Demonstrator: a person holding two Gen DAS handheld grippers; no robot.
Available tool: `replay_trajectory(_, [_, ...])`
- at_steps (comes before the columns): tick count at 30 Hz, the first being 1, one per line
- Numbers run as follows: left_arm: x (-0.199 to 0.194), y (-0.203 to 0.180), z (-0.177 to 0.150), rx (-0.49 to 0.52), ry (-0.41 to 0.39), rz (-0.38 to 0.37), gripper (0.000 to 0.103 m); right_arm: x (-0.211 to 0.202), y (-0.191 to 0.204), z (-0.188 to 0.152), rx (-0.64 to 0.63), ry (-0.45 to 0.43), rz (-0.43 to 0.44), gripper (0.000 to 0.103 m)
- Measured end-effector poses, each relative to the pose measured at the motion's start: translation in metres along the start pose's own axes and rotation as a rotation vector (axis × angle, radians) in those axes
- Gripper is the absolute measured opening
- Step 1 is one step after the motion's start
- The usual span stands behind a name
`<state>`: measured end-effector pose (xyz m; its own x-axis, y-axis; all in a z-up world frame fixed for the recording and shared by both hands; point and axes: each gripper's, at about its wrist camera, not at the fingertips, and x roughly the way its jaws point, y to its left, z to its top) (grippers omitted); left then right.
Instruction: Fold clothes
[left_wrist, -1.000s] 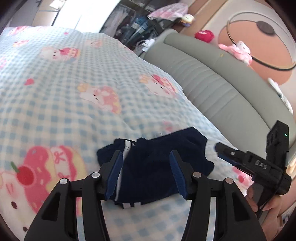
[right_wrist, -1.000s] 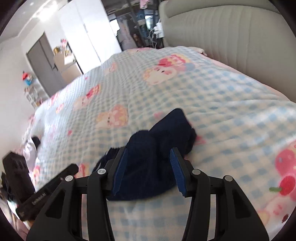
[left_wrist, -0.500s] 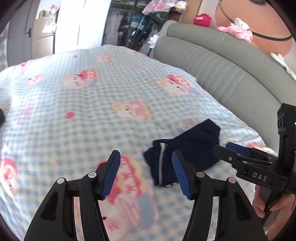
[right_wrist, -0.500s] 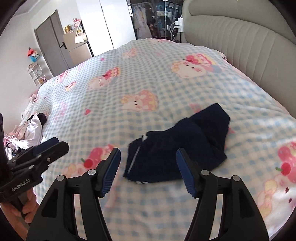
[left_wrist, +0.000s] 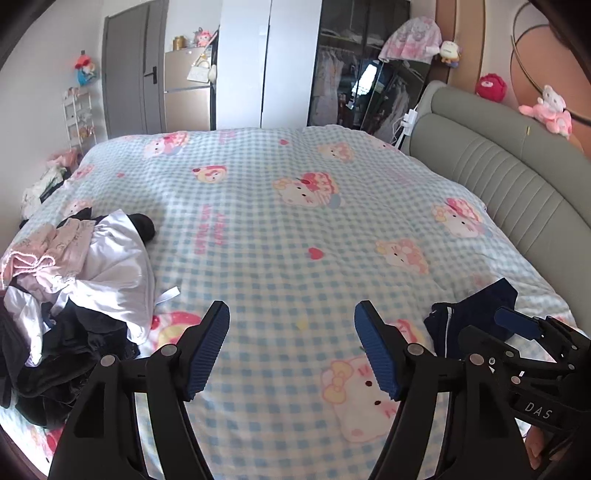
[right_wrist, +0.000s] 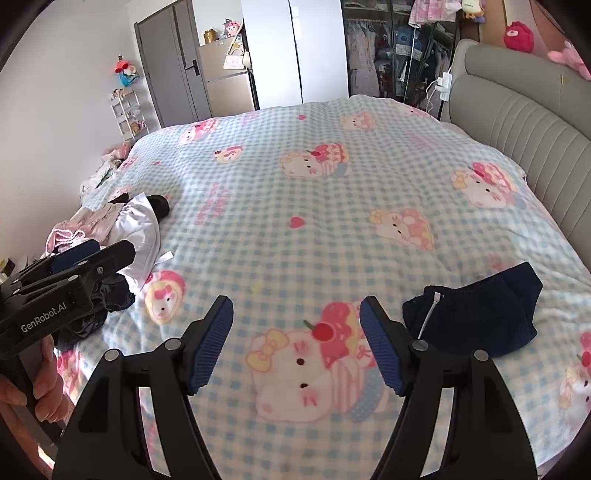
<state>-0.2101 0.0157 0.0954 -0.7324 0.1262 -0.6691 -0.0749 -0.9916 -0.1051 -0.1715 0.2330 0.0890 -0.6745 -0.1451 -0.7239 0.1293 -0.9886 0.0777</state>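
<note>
Left gripper (left_wrist: 291, 350), right gripper (right_wrist: 297, 345): jaws spread wide, both empty, above checked blanket (right_wrist: 295, 229).
Near right: folded navy garment (right_wrist: 476, 317), set down, apart from both grippers.
Near left: unfolded clothes pile (left_wrist: 74, 288).
Judged between items; next move: reach left, pinch single garment from pile, drag to bare middle.
Far: grey headboard (left_wrist: 517, 166), wardrobe (left_wrist: 347, 74).
</note>
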Motion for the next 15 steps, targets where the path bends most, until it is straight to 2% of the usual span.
replay_trajectory(6, [-0.012, 0.027, -0.011, -0.029, 0.001, 0.024, 0.080, -0.005, 0.031, -0.004, -0.009, 0.003, -0.041, 0.080])
replay_trajectory(9, [-0.019, 0.035, -0.017, -0.025, 0.009, 0.066, 0.081, -0.012, 0.039, -0.011, -0.013, 0.013, -0.065, 0.081])
replay_trajectory(11, [-0.033, 0.038, -0.028, 0.007, 0.041, 0.129, 0.081, -0.028, 0.043, -0.025, -0.002, 0.017, -0.078, 0.081])
replay_trajectory(13, [-0.065, 0.042, -0.054, 0.029, -0.002, 0.158, 0.082, -0.053, 0.046, -0.052, 0.013, -0.013, -0.022, 0.085])
replay_trajectory(15, [-0.094, 0.053, -0.083, -0.003, -0.038, 0.146, 0.087, -0.074, 0.051, -0.085, 0.028, -0.029, 0.021, 0.091])
